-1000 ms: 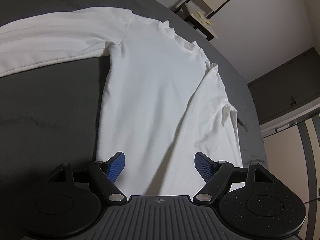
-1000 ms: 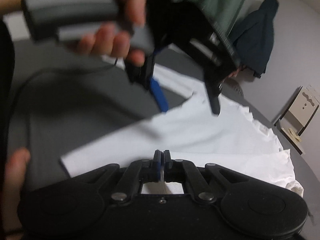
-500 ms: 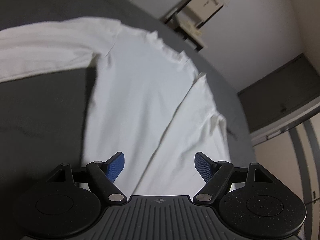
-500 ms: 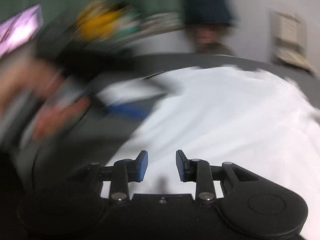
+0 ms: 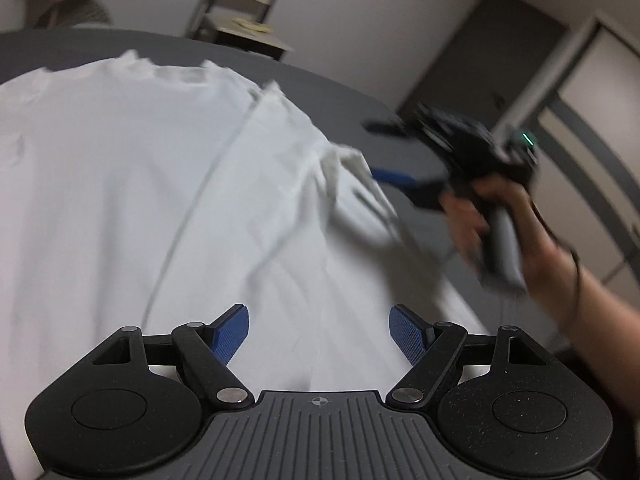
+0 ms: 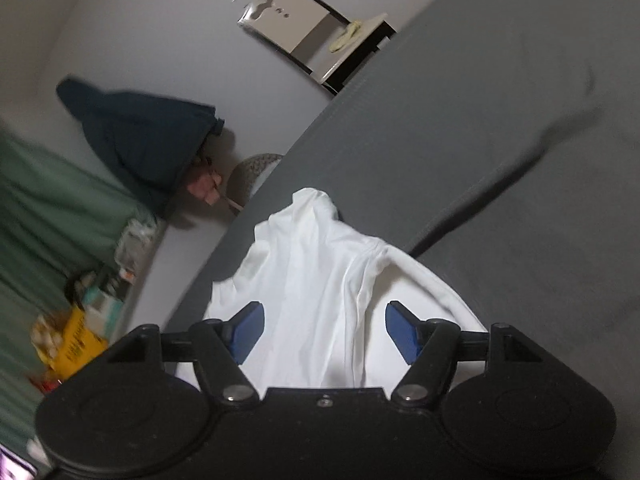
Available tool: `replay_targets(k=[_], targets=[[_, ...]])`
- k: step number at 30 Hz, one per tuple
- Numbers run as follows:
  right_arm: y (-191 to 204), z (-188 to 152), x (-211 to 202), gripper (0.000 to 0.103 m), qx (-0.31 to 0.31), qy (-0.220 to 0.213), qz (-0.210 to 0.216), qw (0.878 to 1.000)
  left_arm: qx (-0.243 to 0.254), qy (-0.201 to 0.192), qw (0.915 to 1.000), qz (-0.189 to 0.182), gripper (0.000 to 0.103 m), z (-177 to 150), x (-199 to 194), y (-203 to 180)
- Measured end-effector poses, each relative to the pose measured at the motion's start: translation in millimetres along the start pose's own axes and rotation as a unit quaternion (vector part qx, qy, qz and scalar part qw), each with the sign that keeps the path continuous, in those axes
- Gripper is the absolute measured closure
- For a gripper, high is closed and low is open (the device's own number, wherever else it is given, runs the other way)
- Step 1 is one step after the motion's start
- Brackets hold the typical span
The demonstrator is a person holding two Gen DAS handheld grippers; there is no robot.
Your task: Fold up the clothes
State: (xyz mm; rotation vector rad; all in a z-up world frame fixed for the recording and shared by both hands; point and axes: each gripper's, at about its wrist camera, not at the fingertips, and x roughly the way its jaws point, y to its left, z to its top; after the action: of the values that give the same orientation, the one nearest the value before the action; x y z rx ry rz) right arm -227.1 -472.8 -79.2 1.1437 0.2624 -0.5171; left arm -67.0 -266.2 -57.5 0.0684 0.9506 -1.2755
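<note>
We see a white shirt (image 5: 132,184) spread flat over a dark grey bench (image 5: 340,88), filling most of the left wrist view, with one sleeve (image 5: 280,184) folded in across its body. Our left gripper (image 5: 319,330) hovers just above the shirt near its lower edge, its blue-padded jaws wide apart and holding nothing. To the right, a hand (image 5: 492,220) grips the handle of the right gripper (image 5: 390,152), which is blurred; it sits at the shirt's right edge, beside a bunched bit of cloth. In the right wrist view, the right gripper (image 6: 324,330) also has its jaws spread wide, empty, with the rumpled white cloth (image 6: 316,284) lying between and under them on the grey surface. Beyond the bench, a dark blue jacket (image 6: 140,140) hangs against the pale wall, and a small white shelf (image 6: 316,40) stands farther along.
</note>
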Motion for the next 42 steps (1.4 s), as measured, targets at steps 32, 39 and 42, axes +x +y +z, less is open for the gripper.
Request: replay_targets(k=[32, 39, 42], targets=[[99, 22, 28, 0.047, -0.153, -0.062, -0.122, 0.979, 0.082, 0.022, 0.9962, 0.02, 0.025, -13, 29, -11], [187, 59, 189, 0.03, -0.419, 0.098, -0.296, 0.853, 0.08, 0.01, 0.9966, 0.017, 0.025, -17, 39, -7], [204, 52, 248, 0.029, -0.491, 0.162, -0.373, 0.771, 0.072, 0.021, 0.9972, 0.0, 0.025, -16, 49, -6]])
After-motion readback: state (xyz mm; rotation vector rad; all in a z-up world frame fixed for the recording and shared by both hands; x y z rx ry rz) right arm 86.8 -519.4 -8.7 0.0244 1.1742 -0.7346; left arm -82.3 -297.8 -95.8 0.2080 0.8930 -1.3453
